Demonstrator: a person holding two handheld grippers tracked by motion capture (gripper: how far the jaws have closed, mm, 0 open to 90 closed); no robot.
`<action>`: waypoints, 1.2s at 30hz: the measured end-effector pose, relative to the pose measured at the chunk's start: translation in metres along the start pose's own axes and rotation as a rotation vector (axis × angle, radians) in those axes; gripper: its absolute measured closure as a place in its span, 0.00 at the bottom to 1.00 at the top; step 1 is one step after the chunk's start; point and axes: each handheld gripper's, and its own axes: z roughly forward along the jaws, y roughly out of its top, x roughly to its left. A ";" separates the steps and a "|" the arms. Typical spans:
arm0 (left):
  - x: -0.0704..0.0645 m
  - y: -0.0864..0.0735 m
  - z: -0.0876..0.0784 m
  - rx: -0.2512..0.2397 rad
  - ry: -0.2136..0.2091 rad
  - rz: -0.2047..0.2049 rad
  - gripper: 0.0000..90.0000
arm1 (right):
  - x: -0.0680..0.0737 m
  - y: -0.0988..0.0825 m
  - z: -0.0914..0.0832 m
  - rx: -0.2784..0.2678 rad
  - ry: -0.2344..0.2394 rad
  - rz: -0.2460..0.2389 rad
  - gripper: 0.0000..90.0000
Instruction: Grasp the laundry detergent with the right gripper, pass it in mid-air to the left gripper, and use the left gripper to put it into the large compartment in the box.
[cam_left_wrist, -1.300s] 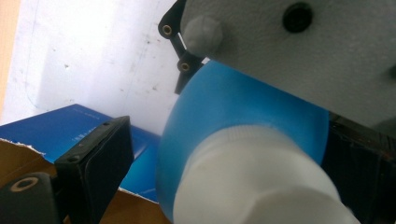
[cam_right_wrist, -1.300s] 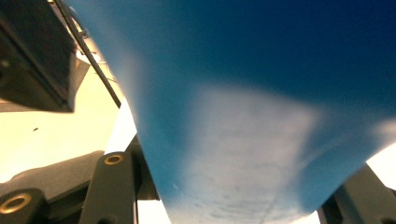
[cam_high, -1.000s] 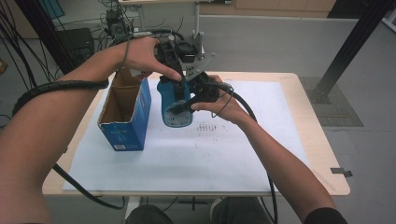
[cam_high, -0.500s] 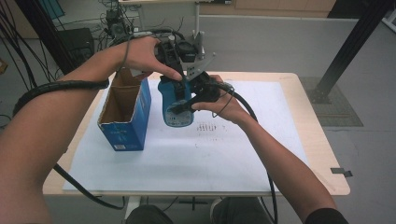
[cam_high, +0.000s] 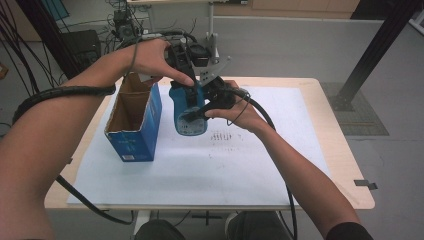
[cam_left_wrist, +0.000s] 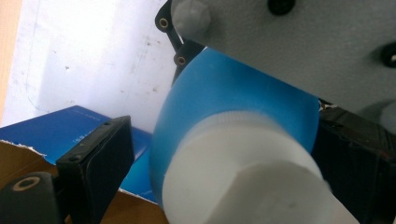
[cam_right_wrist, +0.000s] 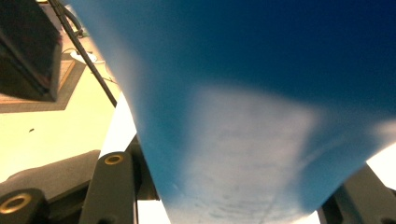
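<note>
Leftmost on the white-covered table (cam_high: 280, 165) stands an open blue carton (cam_high: 134, 125), its top flaps up. Just right of it a blue bottle (cam_high: 189, 112) with a white cap (cam_left_wrist: 243, 172) is held above the table, close beside the carton. The left tool (cam_high: 192, 90) comes down over the cap end; its jaws stand either side of the cap, one visibly clear of it. The right tool (cam_high: 200, 114) is clamped on the bottle's body from the right.

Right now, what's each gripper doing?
Left gripper: at the bottle's white cap, grip cannot be told.
Right gripper: shut on the bottle's body.
</note>
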 end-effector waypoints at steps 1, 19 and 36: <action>0.000 0.000 0.000 -0.002 -0.001 -0.004 0.10 | 0.000 0.000 0.000 -0.001 0.000 0.000 0.49; -0.002 0.003 0.000 0.008 0.010 0.014 0.12 | 0.001 0.001 -0.001 -0.015 0.006 -0.013 0.49; -0.003 0.003 0.002 0.012 0.005 0.039 0.30 | 0.004 0.003 -0.005 -0.021 0.004 -0.019 0.49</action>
